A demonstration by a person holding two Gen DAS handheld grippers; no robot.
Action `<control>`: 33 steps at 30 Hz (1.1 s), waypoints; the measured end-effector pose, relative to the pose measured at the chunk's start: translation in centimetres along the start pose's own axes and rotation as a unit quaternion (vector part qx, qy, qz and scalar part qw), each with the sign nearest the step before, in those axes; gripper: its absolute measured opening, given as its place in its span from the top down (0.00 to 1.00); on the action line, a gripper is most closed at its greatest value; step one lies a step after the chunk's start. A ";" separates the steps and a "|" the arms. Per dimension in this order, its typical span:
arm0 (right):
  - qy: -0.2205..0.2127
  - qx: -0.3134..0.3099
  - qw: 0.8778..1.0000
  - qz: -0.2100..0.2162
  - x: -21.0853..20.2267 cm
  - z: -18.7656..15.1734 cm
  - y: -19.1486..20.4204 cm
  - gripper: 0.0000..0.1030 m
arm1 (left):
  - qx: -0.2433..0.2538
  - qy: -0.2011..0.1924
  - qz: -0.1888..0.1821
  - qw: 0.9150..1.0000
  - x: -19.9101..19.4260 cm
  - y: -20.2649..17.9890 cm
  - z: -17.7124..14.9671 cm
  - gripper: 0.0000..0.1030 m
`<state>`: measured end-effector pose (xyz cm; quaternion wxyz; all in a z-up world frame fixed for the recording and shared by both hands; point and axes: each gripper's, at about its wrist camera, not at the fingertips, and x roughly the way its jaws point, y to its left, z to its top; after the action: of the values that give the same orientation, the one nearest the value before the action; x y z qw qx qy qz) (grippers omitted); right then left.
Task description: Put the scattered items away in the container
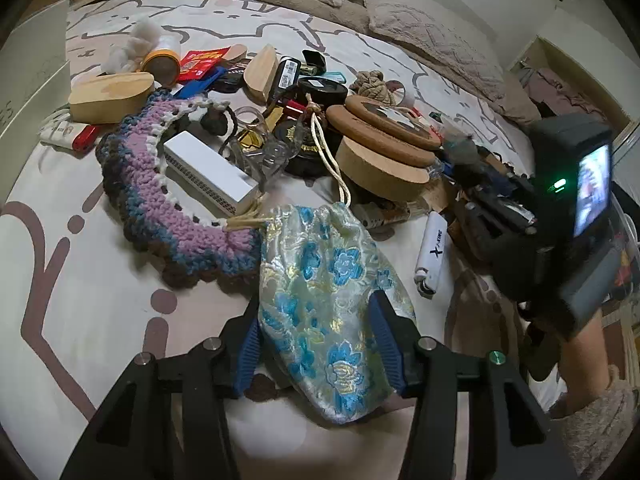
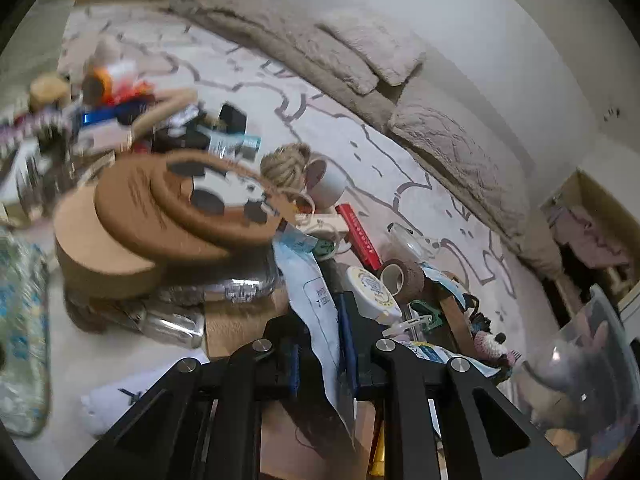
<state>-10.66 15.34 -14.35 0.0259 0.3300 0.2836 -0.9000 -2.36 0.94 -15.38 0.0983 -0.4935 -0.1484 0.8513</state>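
A brocade drawstring pouch (image 1: 320, 264) with blue flowers lies flat on the bed sheet (image 1: 80, 320). It sits between the blue pads of my left gripper (image 1: 314, 312), which stands open around it without squeezing it. My right gripper (image 2: 320, 336) is shut on a thin white printed packet (image 2: 308, 284) at the edge of the clutter pile. The left wrist view shows the right gripper's camera body (image 1: 576, 216) at the right, its fingers reaching into the pile. A clear plastic container (image 2: 580, 380) stands at the lower right of the right wrist view.
The pile holds a crocheted purple band (image 1: 160, 200), a white box (image 1: 208, 172), a white lighter (image 1: 430, 256), stacked cork discs (image 2: 180, 208), a rope ball (image 2: 286, 168), a mug (image 2: 326, 182) and a tape roll (image 2: 402, 276). Plush pillows (image 2: 460, 152) line the far side.
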 end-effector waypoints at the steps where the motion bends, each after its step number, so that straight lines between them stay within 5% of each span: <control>1: -0.003 0.007 1.000 0.004 -0.2 0.1 -0.2 0.83 | -0.001 -0.001 -0.001 1.000 0.0 0.0 0.0 0.51; 11: -0.023 0.100 0.992 0.066 -2.8 0.9 -2.7 0.84 | -0.028 -0.032 -0.034 0.999 0.4 -0.1 0.4 0.50; 19: -0.022 0.210 0.963 0.165 -3.9 0.2 -5.7 0.84 | -0.035 -0.038 -0.067 0.996 0.6 -0.5 0.5 0.51; 23: -0.021 0.248 0.946 0.209 -4.7 -0.4 -6.4 0.84 | -0.031 -0.026 -0.059 0.997 0.8 -0.6 0.4 0.82; 29: -0.018 0.285 0.920 0.269 -6.0 -1.3 -6.0 0.84 | -0.016 -0.016 -0.060 0.998 0.7 -1.1 0.2 0.88; 33: -0.017 0.277 0.919 0.281 -6.6 -1.4 -5.0 0.84 | -0.006 -0.010 -0.065 0.998 0.3 -1.6 0.0 0.88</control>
<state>-5.83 19.33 -8.70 0.1900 0.3752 -0.0819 -0.9036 -2.45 2.58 -15.04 0.1486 -0.4752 -0.1863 0.8470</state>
